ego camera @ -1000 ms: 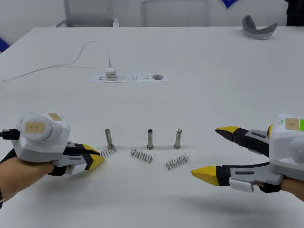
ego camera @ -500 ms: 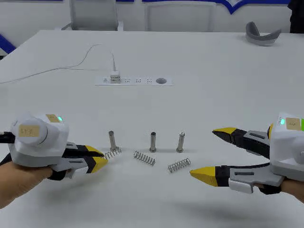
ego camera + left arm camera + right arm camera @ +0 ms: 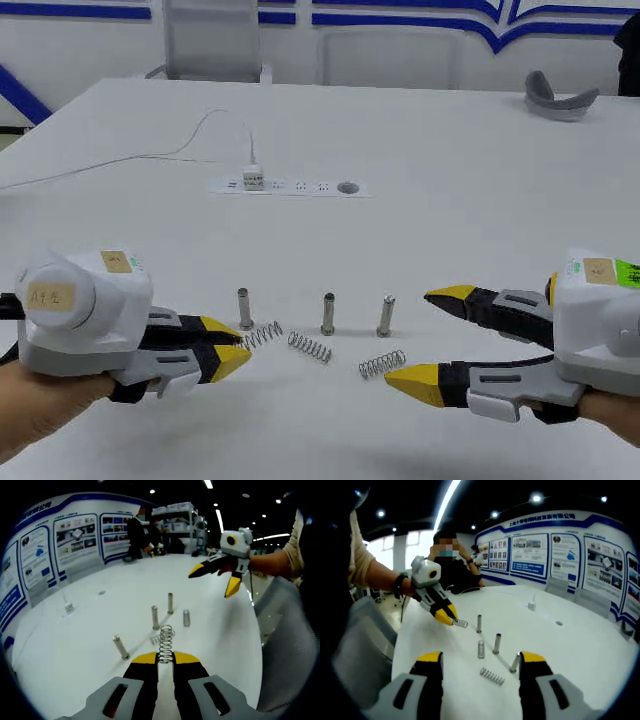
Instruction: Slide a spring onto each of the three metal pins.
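On the table (image 3: 450, 180), left gripper (image 3: 235, 352) pinches a spring (image 3: 262, 335), 4 o'clock of left pin (image 3: 244, 308); right gripper (image 3: 428, 337) gapes wide, 4 o'clock of right pin (image 3: 386, 315).

The worktop (image 3: 450, 200) is plain white. Each pin (image 3: 328, 313) is dull silver-grey, and each spring (image 3: 311, 347) is bright silver. The left gripper (image 3: 240, 357) and right gripper (image 3: 410, 335) have white bodies and black jaws with light grey panels and yellow tips. Both carry tan labels, and the right one shows a green patch. The power strip (image 3: 290, 186) and its cable (image 3: 150, 157) are white. A curved band (image 3: 560, 97) is grey. The wall (image 3: 80, 50) is white with blue stripes.
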